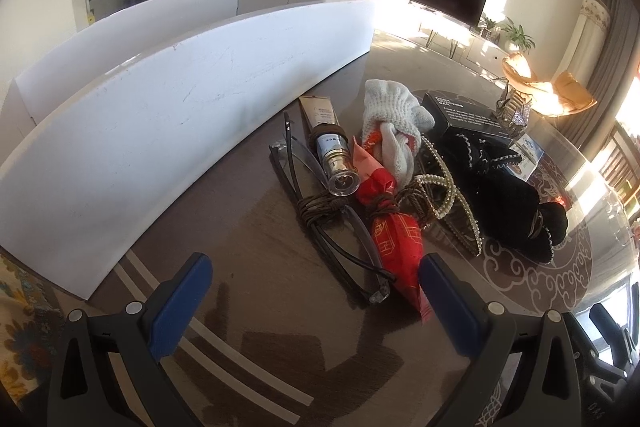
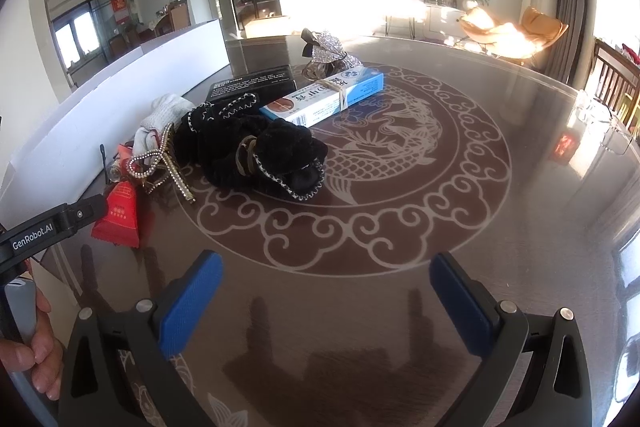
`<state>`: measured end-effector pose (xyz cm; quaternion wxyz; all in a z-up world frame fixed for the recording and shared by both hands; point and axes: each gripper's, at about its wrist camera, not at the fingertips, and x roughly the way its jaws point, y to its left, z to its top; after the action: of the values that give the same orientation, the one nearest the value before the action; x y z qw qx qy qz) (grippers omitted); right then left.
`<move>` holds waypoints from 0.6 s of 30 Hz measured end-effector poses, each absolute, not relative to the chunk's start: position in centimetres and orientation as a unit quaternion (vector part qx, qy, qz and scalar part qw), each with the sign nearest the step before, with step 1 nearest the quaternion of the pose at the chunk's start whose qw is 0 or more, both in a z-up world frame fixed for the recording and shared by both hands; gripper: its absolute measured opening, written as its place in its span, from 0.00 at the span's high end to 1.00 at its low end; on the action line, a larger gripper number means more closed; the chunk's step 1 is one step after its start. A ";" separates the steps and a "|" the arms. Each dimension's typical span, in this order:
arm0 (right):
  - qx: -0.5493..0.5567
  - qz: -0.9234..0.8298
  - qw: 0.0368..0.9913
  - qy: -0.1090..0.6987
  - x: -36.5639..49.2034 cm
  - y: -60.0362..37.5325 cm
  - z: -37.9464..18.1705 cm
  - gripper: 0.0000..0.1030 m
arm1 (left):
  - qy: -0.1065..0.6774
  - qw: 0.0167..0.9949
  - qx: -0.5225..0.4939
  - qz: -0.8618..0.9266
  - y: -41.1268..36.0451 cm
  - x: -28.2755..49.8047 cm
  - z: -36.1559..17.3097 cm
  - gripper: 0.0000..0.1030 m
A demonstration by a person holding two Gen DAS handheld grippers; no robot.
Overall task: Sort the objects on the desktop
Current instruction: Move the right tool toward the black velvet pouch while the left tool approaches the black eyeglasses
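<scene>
A heap of small items lies on the dark glass table. In the left wrist view I see black glasses [image 1: 320, 223], a metal bottle [image 1: 334, 159], a red packet [image 1: 396, 227], a white knitted glove [image 1: 394, 127], a pearl hair clip [image 1: 444, 195], a black velvet pouch [image 1: 508, 199] and a black box [image 1: 464, 115]. My left gripper [image 1: 316, 291] is open just short of the glasses. The right wrist view adds a blue medicine box [image 2: 324, 99] and a glittery bow [image 2: 328, 47]. My right gripper [image 2: 326, 287] is open over bare table, apart from the pouch [image 2: 260, 151].
A long white divider board [image 1: 180, 99] stands along the left of the table. A hand [image 2: 36, 347] holds the left gripper's handle at the lower left of the right wrist view. The table [image 2: 460, 207] with its dragon pattern stretches to the right.
</scene>
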<state>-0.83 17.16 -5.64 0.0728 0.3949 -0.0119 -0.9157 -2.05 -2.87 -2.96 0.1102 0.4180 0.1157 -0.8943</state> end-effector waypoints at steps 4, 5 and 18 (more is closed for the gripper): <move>0.392 -0.917 0.074 -0.015 -0.7 17.3 -5.5 0.00 | 0.116 0.113 0.419 -0.894 -3.0 -2.0 -3.0 0.00; 0.392 -0.917 0.074 -0.016 -0.7 17.3 -5.5 0.00 | 0.116 0.114 0.419 -0.893 -3.1 -1.9 -2.9 0.00; 0.381 -0.916 0.123 -0.033 -0.6 17.6 -5.1 0.00 | 0.146 0.115 0.415 -0.891 -4.0 -1.3 -2.8 0.00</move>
<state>-0.57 17.58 -5.11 0.1226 0.3813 -0.0334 -0.9157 -1.31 -4.02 -2.80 0.1147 0.4145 0.1457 -0.8909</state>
